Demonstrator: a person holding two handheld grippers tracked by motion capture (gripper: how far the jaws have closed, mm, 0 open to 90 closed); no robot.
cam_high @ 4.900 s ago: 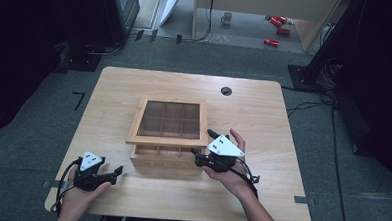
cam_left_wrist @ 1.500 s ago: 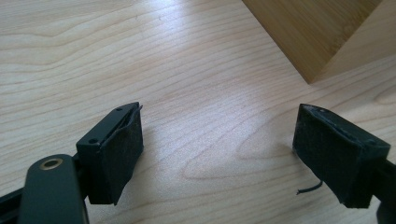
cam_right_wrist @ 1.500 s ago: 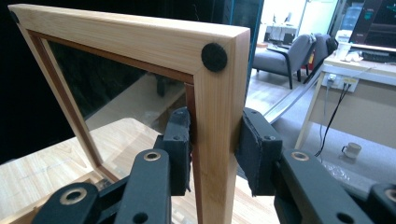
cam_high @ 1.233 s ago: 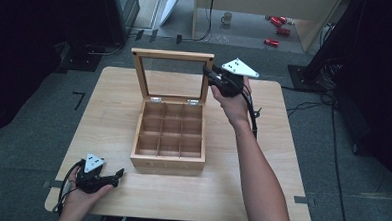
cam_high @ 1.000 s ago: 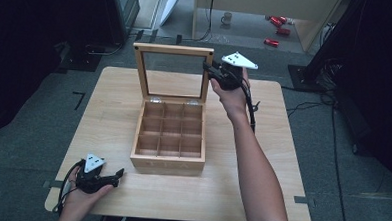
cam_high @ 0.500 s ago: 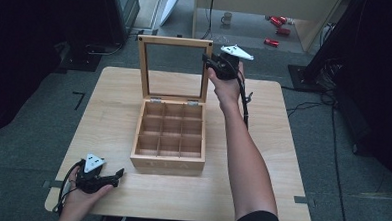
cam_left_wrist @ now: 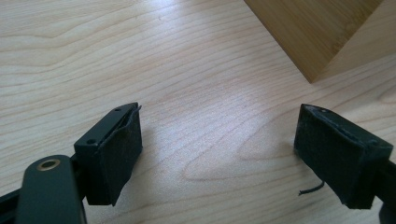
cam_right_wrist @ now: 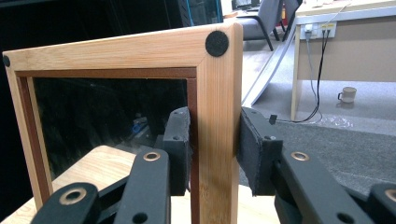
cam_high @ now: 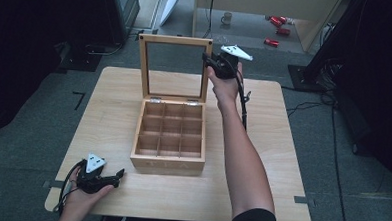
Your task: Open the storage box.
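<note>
One wooden box (cam_high: 170, 137) with nine compartments, "TEA" faintly marked on its front, is seen mid-frame on the table (cam_high: 282, 159); its lid (cam_high: 175, 67) is clamped by the right gripper (cam_high: 212, 61); the left gripper (cam_high: 117, 174), lower left, is spread wide

Overhead faces forward; claw cameras close, perhaps sharing table (cam_high: 262, 143).

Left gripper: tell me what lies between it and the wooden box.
Nothing but bare table: the high view shows plain wood between the left gripper and the wooden box; the left gripper view shows the same.
</note>
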